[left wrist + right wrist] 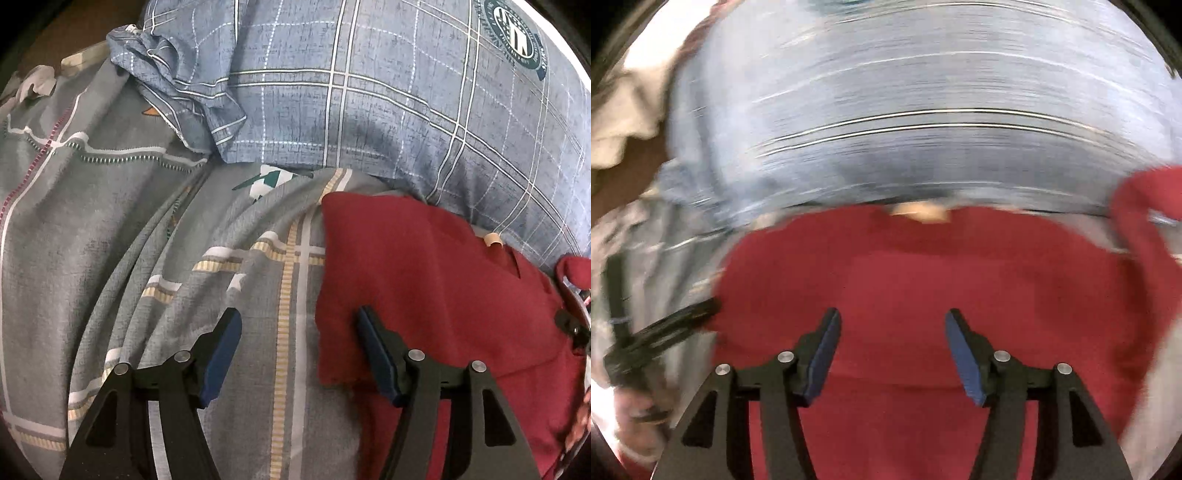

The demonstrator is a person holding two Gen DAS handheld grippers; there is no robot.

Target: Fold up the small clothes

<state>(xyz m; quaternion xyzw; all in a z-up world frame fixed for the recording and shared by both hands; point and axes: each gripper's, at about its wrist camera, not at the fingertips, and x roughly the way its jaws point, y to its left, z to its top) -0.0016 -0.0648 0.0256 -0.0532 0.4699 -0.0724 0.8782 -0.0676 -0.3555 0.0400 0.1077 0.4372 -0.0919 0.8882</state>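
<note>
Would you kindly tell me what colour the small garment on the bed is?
Dark red garment, plain, clearest in the left wrist view.

The flat grey checked bedsheet (110,229) lies open to the left of the dark red cloth garment (424,280), with only soft folds across it. Behind both, the plump blue plaid pillow (369,110) rises as a barrier, touching the garment's far edge. In the right wrist view, the other black gripper (665,328) stands at the garment's left edge.

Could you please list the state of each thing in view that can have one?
Red garment: lying spread on the bed, not gripped.
Pillow: lying beyond the garment.
Sheet: wrinkled.
Left gripper: open, astride the garment's edge.
Right gripper: open over the garment.
</note>
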